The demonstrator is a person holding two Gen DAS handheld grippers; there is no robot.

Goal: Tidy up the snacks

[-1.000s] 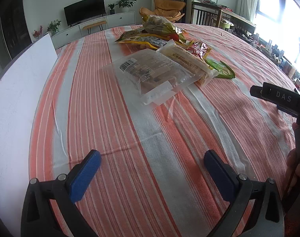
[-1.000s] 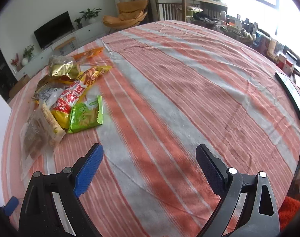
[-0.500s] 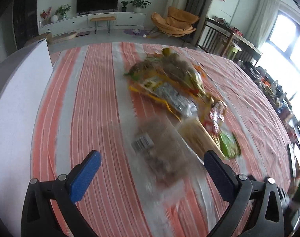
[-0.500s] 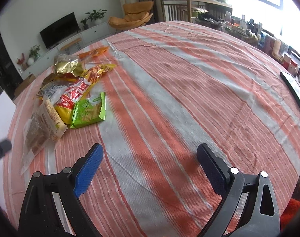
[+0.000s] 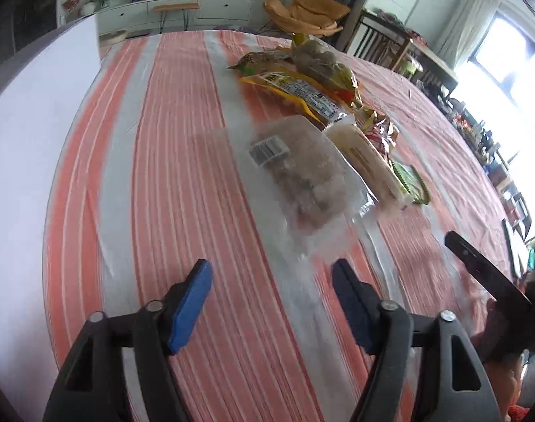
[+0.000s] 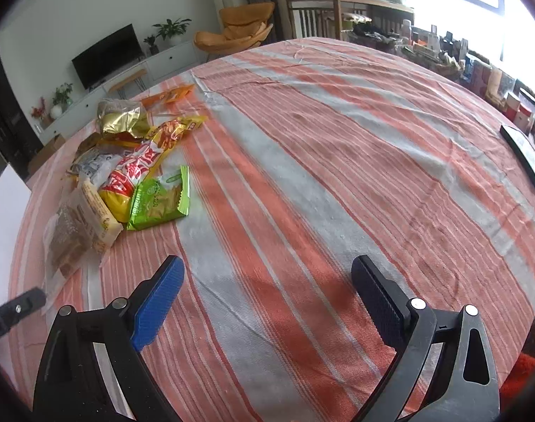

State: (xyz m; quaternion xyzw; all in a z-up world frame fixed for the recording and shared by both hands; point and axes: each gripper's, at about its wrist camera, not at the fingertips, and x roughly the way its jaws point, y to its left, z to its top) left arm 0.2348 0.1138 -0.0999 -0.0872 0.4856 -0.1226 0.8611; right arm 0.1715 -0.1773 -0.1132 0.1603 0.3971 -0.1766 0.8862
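Striped cloth (image 6: pixel 302 161) is spread over a big round table, with a living room seen behind. Snacks are piled in one loose, overlapping heap on the far left of the cloth in the right view. A clear pack (image 5: pixel 302 176) lies nearest the left gripper (image 5: pixel 271 302), then a pale pack (image 5: pixel 369 161), a green pack (image 6: pixel 160 200), a red-yellow bag (image 6: pixel 137 168) and a gold bag (image 6: pixel 121 119). A white board (image 5: pixel 24 161) is seen at the table's left edge.

Both grippers are held empty above the cloth. The left gripper's jaws are parted moderately; the right gripper (image 6: pixel 267 302) is spread wide, well apart from the heap.

Step judged: approach, no snack picked yet. The left gripper is aimed at the clear pack's near edge. Next move likely calls for lowering onto that thin floppy edge and pinching it without dragging the pale pack resting against it.

Left view is motion-blurred; labels cannot be read. Packs under the heap are partly hidden. Any destination for sorting is not evident. A dark flat object (image 6: pixel 524 161) at the right rim is cut off.
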